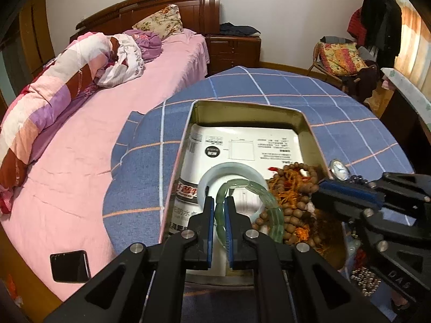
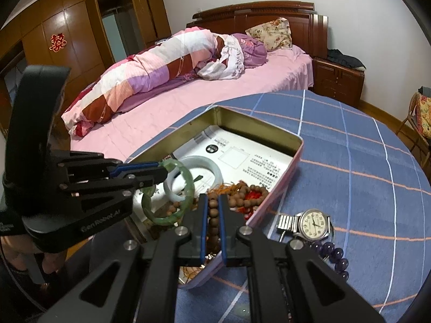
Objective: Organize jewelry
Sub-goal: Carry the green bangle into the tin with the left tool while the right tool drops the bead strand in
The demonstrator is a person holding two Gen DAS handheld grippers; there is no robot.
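Green bangle is pinched in the left tongs, pads pressed on its rim, held over the near-left part of the tin box. It hangs just above a pale jade bangle that lies flat on the white printed sheet lining the box bottom. In the right wrist view the green bangle tilts, w/ the pale one showing through its ring.

Right tongs are pressed together on a strand of wooden prayer beads, over the near-right part of the box, where the rest of the beads sit in a heap w/ orange & red cord. Can't tell whether the strand is being lowered or just held.

Box sits open on the table, on a blue checked cloth, toward the near edge.

Progress, approx: roughly halfway. In the box: pale bangle, most of the beads. Green bangle & bead strand are over the box but not let go yet. Still out on the cloth, right of the box: wristwatch w/ metal band, and dark purple bead bracelet just nearer than it. Left wrist view also shows small silvery beads at the near-right table edge, partly hidden by the right tongs; not sure what they are.
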